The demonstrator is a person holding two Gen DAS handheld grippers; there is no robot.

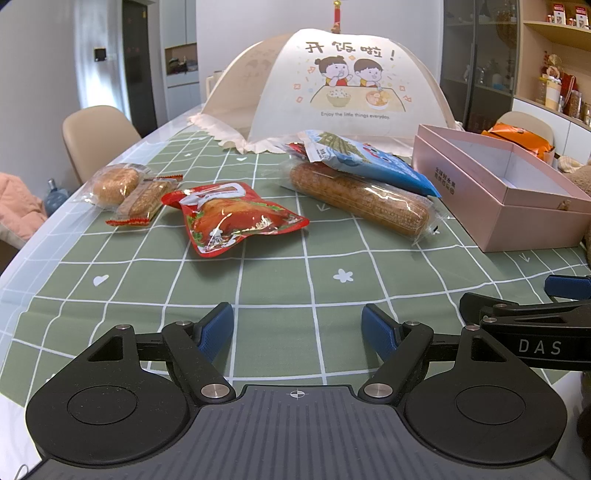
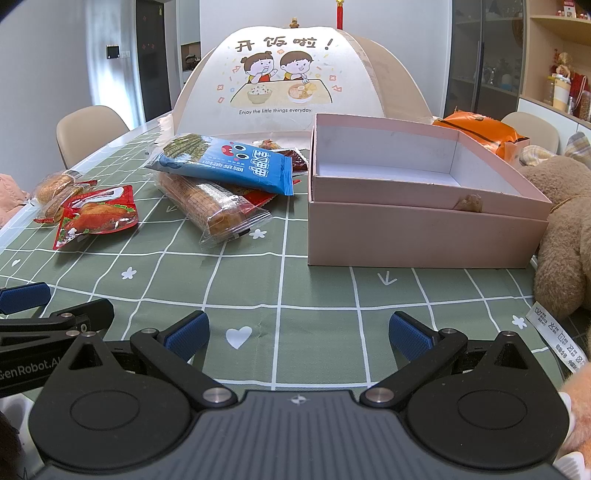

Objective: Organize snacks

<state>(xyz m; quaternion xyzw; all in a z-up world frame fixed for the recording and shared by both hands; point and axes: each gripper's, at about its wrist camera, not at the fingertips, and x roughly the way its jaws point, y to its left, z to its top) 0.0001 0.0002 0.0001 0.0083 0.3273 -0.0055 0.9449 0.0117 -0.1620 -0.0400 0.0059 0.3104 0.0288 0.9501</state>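
Behind the blue packet [image 2: 229,162], a red wrapper [image 2: 295,157] half-hidden.

A desk [image 1: 280,310] under a green cloth with a white grid fills the lower frame. At left stands a beige chair [image 1: 98,136] before a pale grey wall [image 1: 40,74] carrying a small dark panel [image 1: 100,54]. A dark doorway [image 1: 138,62] sits upper left. Upper right holds a glass cabinet [image 1: 480,62] and wooden shelves [image 1: 557,29]. The light is soft and even.
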